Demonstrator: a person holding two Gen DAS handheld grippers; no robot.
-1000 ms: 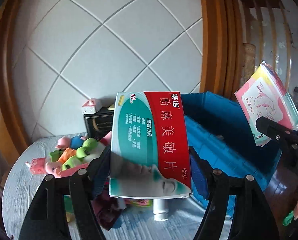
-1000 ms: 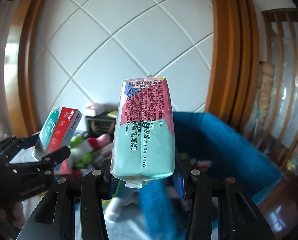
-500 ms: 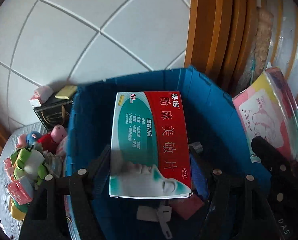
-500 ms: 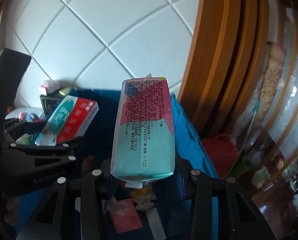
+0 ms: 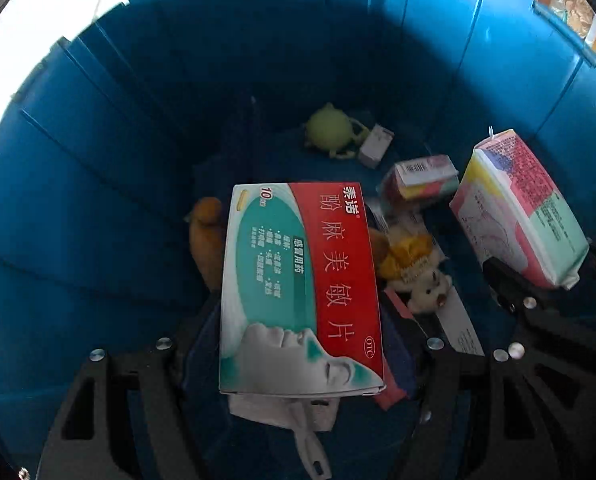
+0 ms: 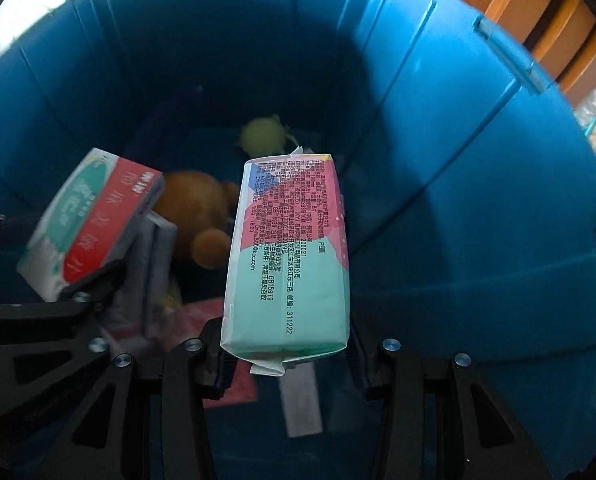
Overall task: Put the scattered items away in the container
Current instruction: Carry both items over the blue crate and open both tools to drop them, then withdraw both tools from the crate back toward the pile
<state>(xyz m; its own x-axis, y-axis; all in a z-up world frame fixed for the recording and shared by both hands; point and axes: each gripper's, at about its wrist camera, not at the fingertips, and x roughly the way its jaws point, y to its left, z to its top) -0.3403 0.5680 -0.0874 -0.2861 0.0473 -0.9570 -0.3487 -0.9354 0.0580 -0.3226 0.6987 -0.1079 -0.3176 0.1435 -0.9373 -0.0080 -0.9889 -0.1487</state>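
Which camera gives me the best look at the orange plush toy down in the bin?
The right wrist view. There the orange plush toy lies mostly exposed on the floor of the blue bin, between the two held packs. In the left wrist view the medicine box held by the left gripper hides most of it; only an orange edge shows.

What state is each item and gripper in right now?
left gripper: shut on medicine box
medicine box: held above bin contents
right gripper: shut on tissue pack
tissue pack: held inside bin
blue bin: open, partly filled
orange plush toy: lying on bin floor
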